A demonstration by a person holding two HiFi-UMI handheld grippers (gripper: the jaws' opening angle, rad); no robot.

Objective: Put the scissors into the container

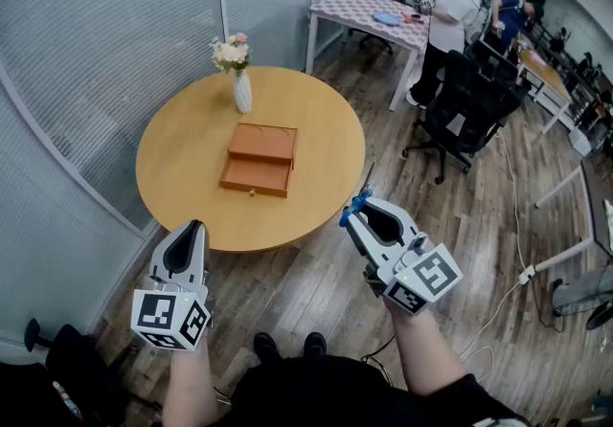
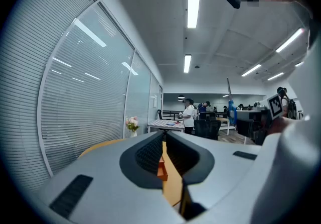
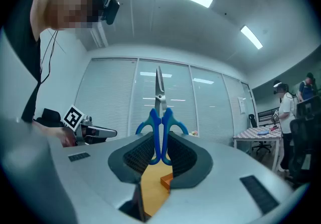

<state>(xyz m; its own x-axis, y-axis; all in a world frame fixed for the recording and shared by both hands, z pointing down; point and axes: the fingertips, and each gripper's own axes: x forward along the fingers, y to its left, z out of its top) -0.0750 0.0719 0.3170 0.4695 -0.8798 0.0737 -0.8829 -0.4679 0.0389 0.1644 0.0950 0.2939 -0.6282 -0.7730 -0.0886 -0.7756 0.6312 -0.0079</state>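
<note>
The container (image 1: pixel 259 159) is a flat orange-brown wooden box with a front drawer, lying shut in the middle of the round wooden table (image 1: pixel 177 162). Blue-handled scissors (image 1: pixel 356 206) stand blades-up in my right gripper (image 1: pixel 362 211), which is shut on their handles, off the table's near right edge. In the right gripper view the scissors (image 3: pixel 160 128) sit between the pads of the right gripper (image 3: pixel 161 137), with a corner of the box (image 3: pixel 166 182) below. My left gripper (image 1: pixel 194 229) hangs shut and empty below the table's near edge; in its own view the left gripper (image 2: pixel 164 135) shows the box (image 2: pixel 161 169) through a slit.
A white vase of flowers (image 1: pixel 240 88) stands at the table's far side. Blinds and a glass wall (image 1: pixel 86 42) run along the left. A black office chair (image 1: pixel 460 114), a standing person (image 1: pixel 446 21) and a patterned table (image 1: pixel 369 9) are to the right on the wooden floor.
</note>
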